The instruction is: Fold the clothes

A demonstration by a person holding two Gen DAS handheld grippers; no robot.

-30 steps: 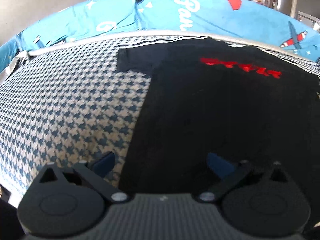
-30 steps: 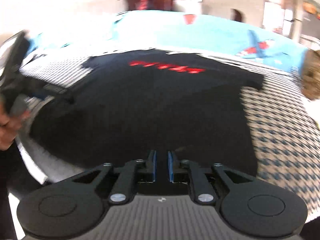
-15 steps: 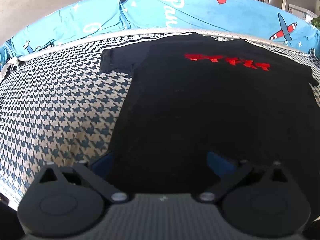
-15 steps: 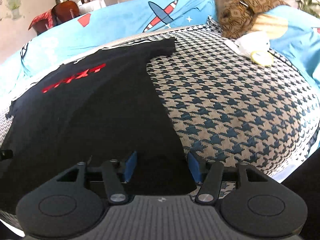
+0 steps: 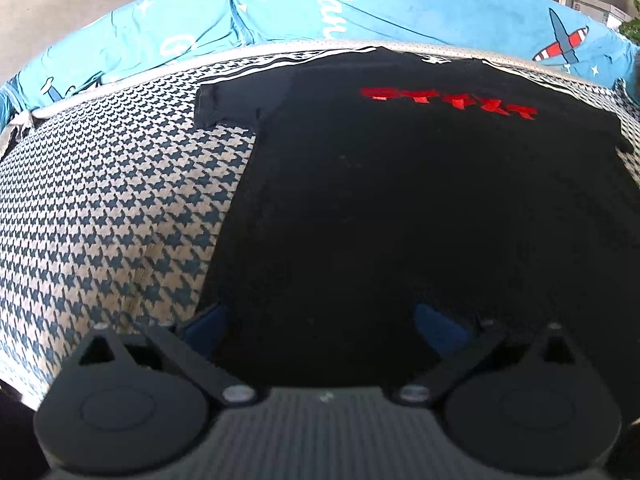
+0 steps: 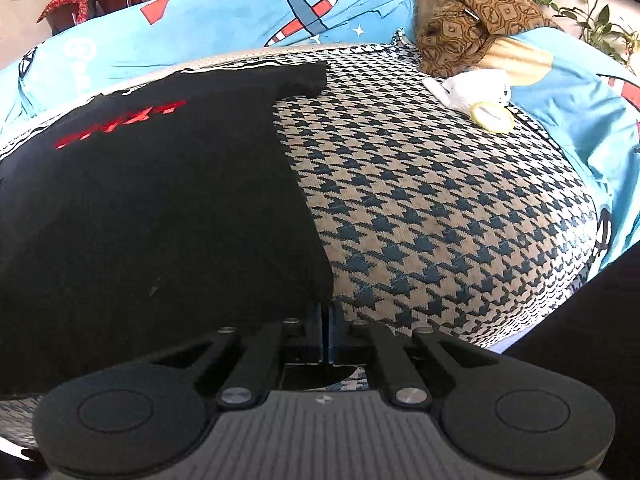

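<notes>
Right gripper (image 6: 325, 322) fingers now together

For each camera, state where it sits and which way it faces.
Left wrist: sits on the left gripper, facing forward across the black T-shirt toward the blue cover; its blue fingers show spread apart at the near hem.
Right wrist: sits on the right gripper, facing along the T-shirt's right edge and the houndstooth cushion toward a brown cloth; its fingers are together at the T-shirt's near corner.
Shared: the T-shirt's red print, the houndstooth cushion and the blue cover.
</notes>
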